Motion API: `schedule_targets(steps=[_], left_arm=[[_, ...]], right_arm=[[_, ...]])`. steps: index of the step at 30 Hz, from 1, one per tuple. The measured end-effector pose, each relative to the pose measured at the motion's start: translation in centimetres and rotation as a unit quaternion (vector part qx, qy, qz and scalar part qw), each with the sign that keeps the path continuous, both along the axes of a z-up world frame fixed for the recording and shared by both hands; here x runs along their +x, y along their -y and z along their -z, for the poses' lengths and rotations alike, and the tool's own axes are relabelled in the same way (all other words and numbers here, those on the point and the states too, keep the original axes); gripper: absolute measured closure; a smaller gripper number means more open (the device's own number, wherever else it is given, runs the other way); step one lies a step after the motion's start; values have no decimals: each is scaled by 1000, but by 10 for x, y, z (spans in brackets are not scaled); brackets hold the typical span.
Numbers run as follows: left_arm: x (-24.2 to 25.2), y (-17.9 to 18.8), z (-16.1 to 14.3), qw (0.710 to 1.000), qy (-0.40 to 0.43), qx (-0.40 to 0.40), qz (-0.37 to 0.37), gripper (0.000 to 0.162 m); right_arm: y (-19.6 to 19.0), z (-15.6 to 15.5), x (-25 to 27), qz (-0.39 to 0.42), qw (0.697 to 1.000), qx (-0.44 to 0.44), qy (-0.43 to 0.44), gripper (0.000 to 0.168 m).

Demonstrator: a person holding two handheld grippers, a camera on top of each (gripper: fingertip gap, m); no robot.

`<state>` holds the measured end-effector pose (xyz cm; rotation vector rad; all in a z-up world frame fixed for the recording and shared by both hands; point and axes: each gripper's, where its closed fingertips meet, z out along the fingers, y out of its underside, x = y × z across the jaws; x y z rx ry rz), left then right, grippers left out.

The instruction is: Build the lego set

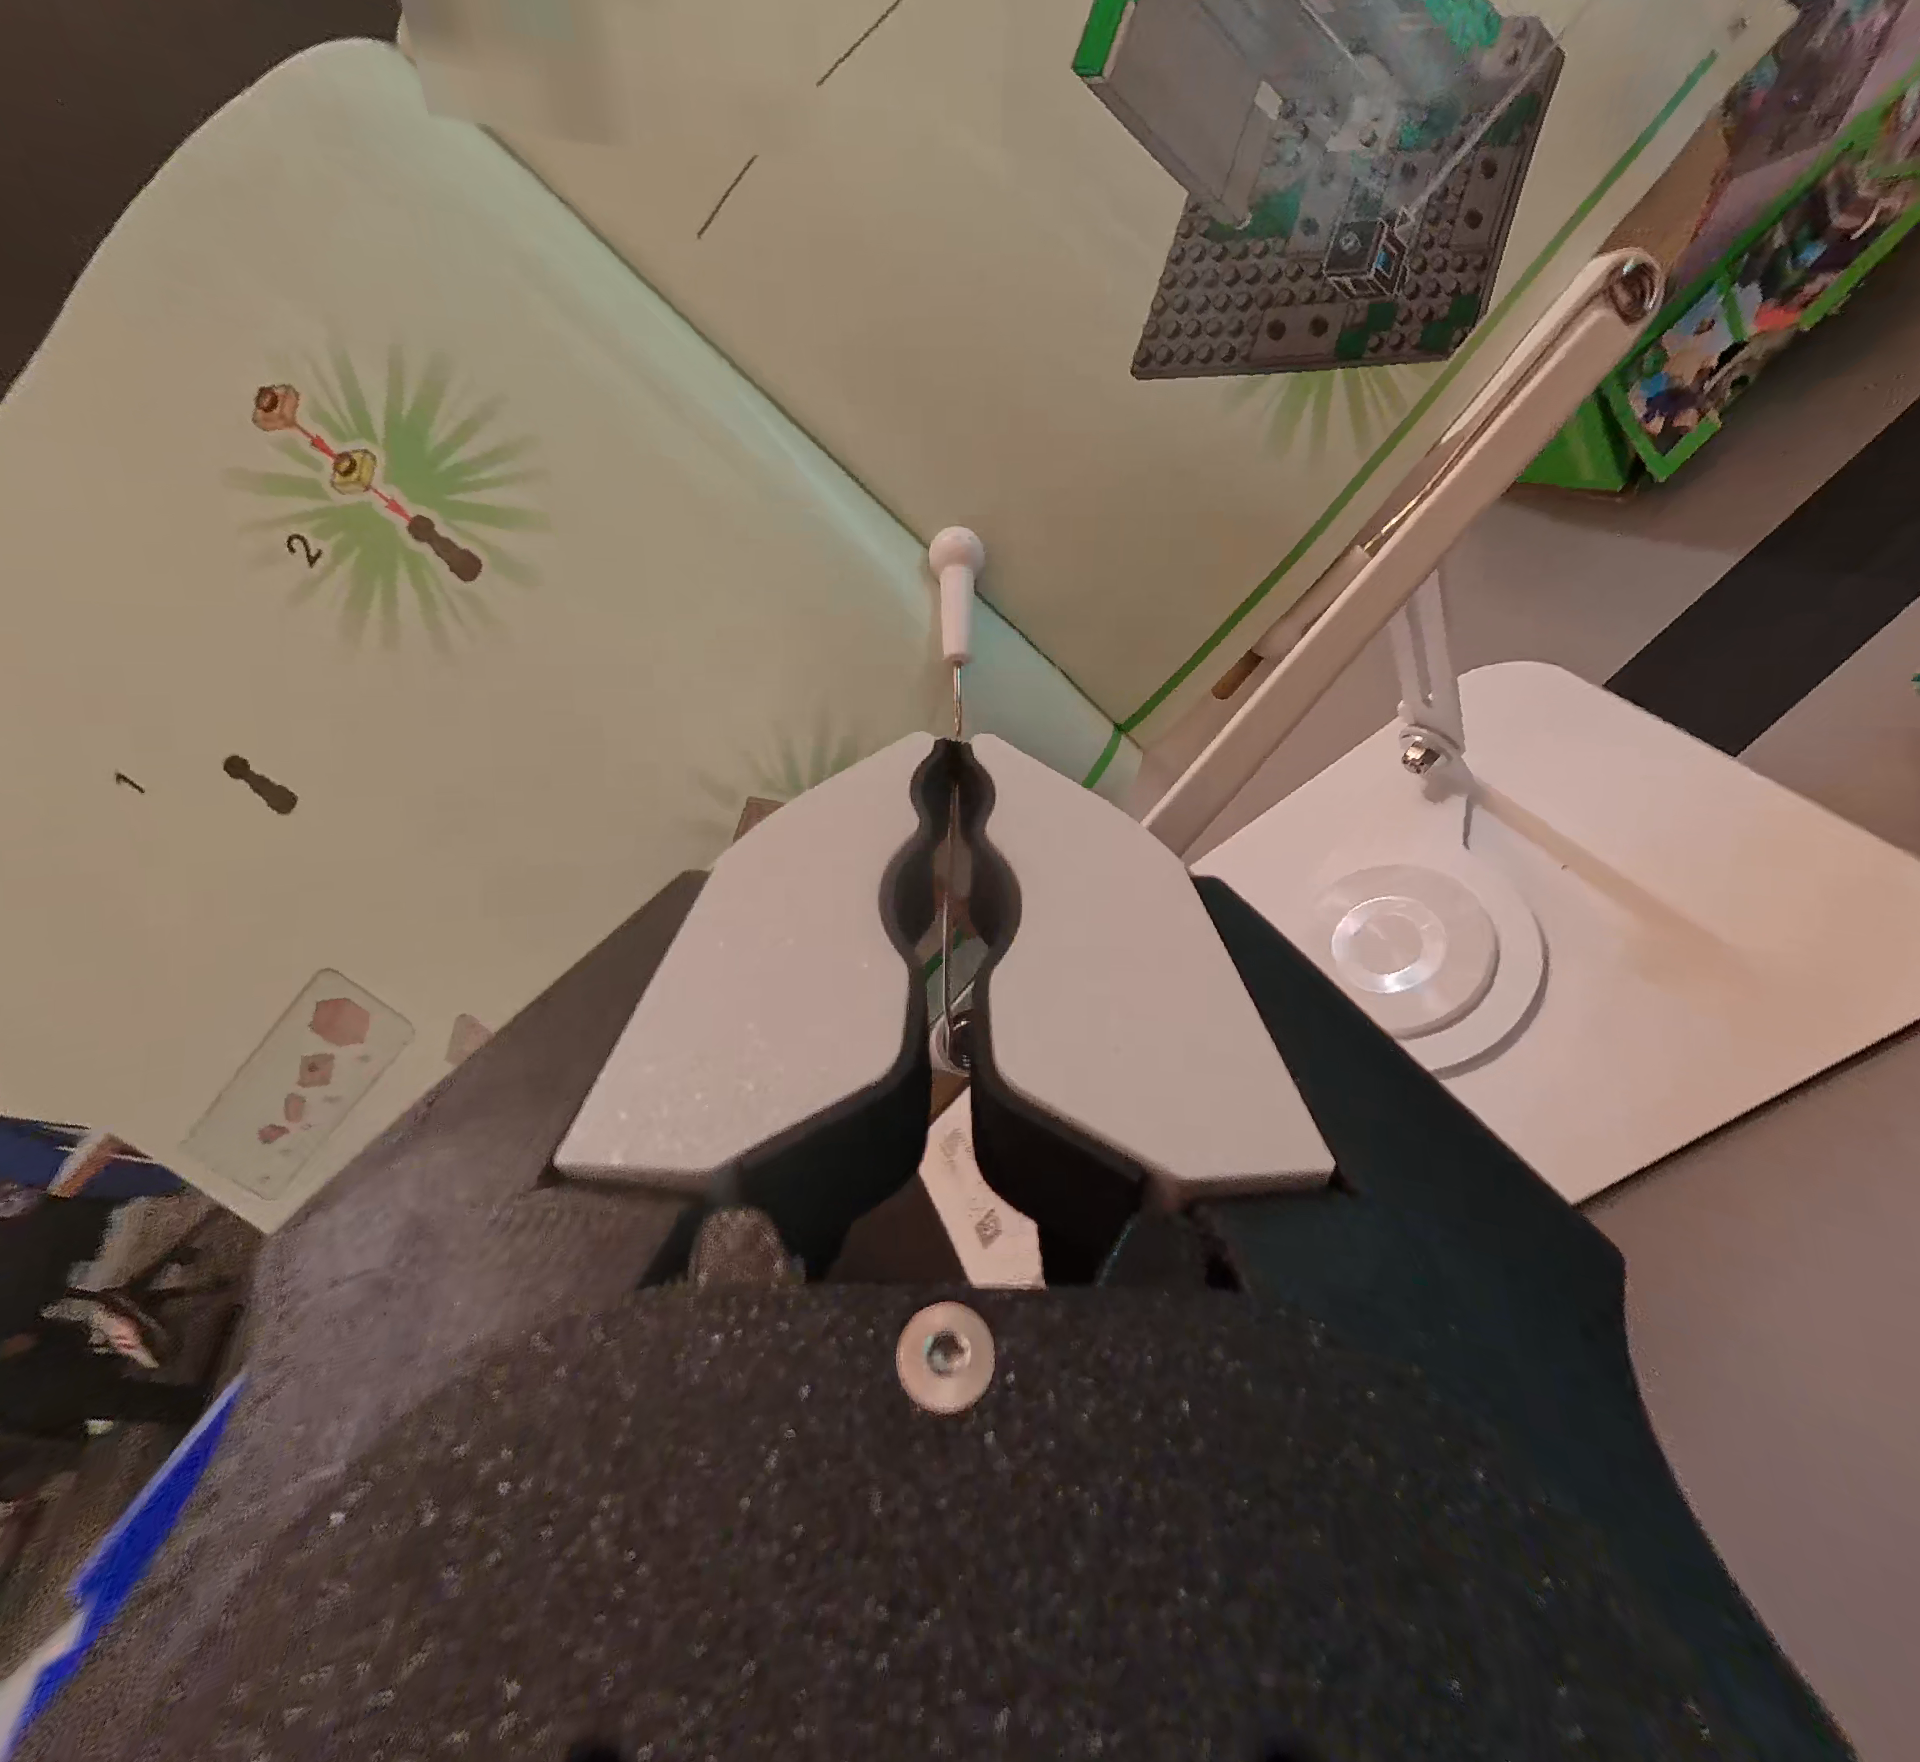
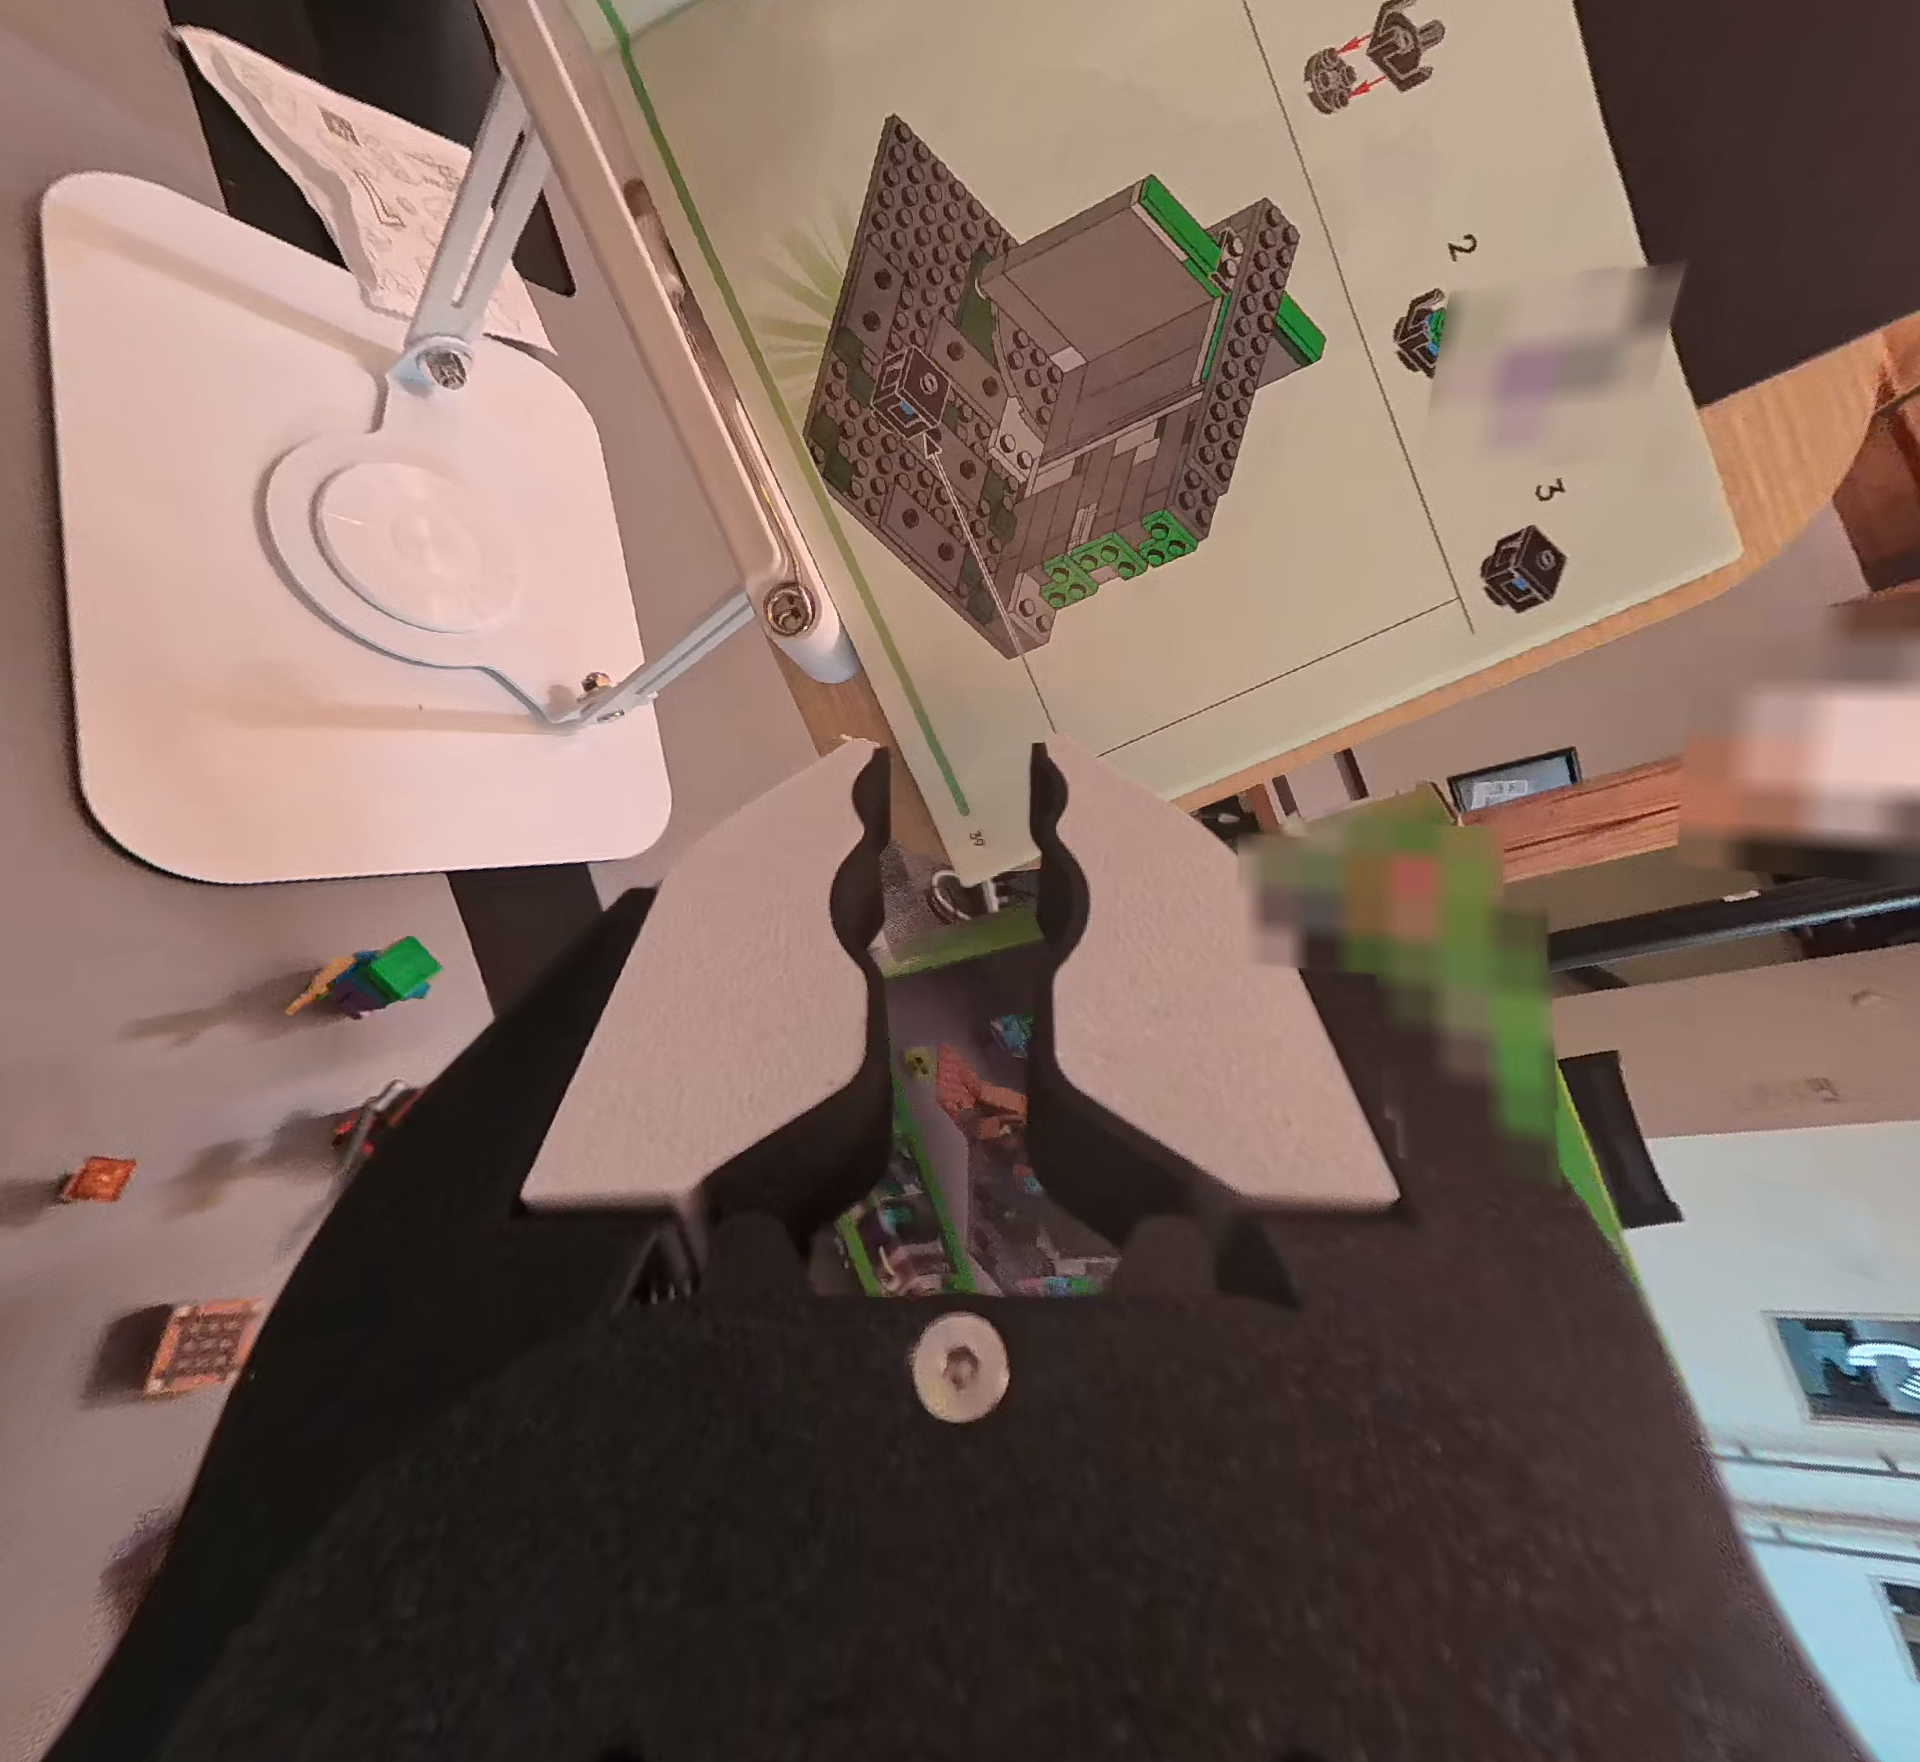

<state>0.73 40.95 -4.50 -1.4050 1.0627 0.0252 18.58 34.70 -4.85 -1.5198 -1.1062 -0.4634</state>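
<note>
One instruction booklet (image 1: 727, 424) stands open on one white book stand (image 1: 1621, 881), showing two pages. The stand has a flat white base plate with one clear round disc (image 1: 1403, 949) set into it, and a slanted white support bar (image 1: 1455, 465). One white-tipped page holder pin (image 1: 956, 580) rests against the fold of the booklet.

In the right wrist view, four small lego items lie on the grey worktop (image 2: 135, 943) beside the stand's base: one green and purple figure (image 2: 374, 977), one small red and black piece (image 2: 369, 1120) partly hidden by the tool, one small orange tile (image 2: 99, 1179), and one larger brown studded plate (image 2: 187, 1343). One folded paper sheet (image 2: 343, 154) lies behind the stand.

One lego box (image 2: 956, 1151) with green edging shows through the gap of the right tool; its contents cannot be seen. The same box appears at the far right in the left wrist view.

The left tool (image 1: 954, 756) has its two fingers pressed together at the tips, clamping the thin metal wire of the page holder pin, which rises from between them. The right tool (image 2: 956, 767) has its fingers apart with a clear gap and grips nothing; its tips are near the lower corner of the booklet's right page, and contact cannot be told.
</note>
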Motion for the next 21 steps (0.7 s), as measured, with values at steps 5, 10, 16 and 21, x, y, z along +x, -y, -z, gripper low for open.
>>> schedule_targets(steps=[5,10,16,21], left_arm=[[-7,-1,-7,993,105,-59,4,161],[-24,-4,-14,959,243,-144,13,162],[-56,-12,-11,911,359,-201,-1,160],[-73,-12,0,894,393,-217,-15,158]], right_arm=[[-12,3,5,6,999,-10,43,146],[-20,19,9,13,997,-30,74,147],[-17,12,1,1,996,-16,87,147],[-20,10,0,-3,994,-13,108,147]])
